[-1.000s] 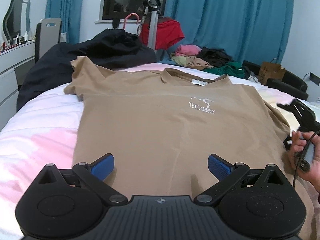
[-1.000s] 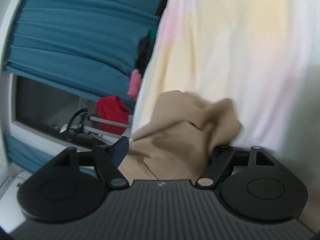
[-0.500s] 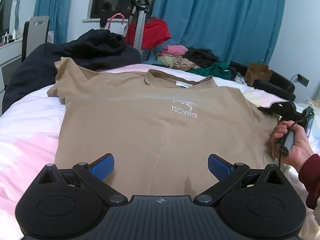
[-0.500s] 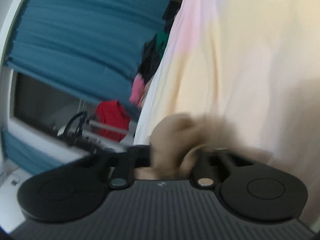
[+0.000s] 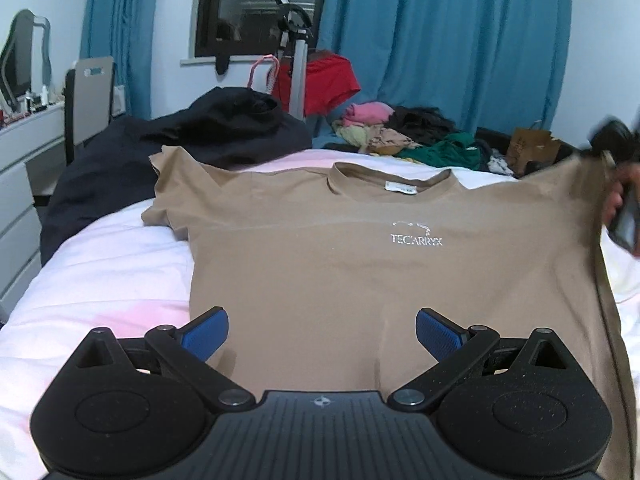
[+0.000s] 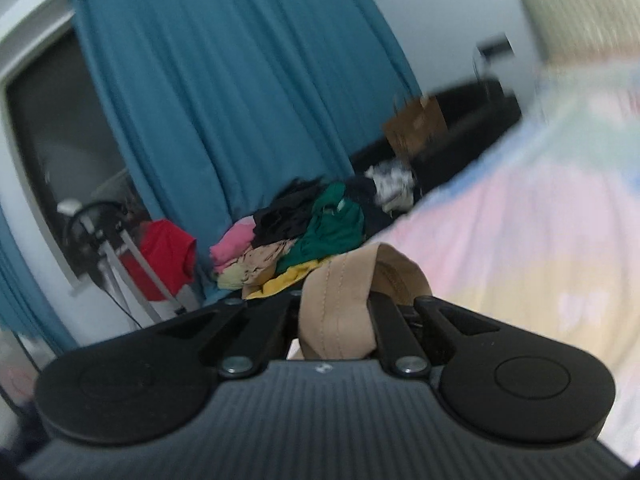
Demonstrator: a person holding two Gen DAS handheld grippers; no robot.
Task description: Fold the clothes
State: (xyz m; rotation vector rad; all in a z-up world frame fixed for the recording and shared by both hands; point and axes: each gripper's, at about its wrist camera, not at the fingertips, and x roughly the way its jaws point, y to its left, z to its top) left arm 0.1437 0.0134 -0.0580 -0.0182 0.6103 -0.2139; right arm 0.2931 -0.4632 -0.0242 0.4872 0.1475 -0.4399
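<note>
A tan T-shirt (image 5: 320, 264) with a white chest logo lies face up on the bed, collar at the far side. My left gripper (image 5: 322, 334) is open and empty, hovering over the shirt's near hem. My right gripper (image 6: 334, 304) is shut on the shirt's right sleeve (image 6: 340, 292), bunched between the jaws. In the left wrist view the right gripper (image 5: 618, 184) holds that sleeve (image 5: 576, 192) raised off the bed at the far right edge. The left sleeve (image 5: 172, 188) lies flat at the far left.
The bed (image 5: 112, 264) has a pink, white and yellow cover. A black garment pile (image 5: 188, 140) lies at its far left. A heap of mixed clothes (image 5: 400, 136) sits at the back, by blue curtains (image 5: 440, 40). A white dresser (image 5: 16, 184) stands left.
My right gripper closed on the right sleeve and lifted it off the bed, turning up toward the curtains. The left gripper stayed open over the hem.
</note>
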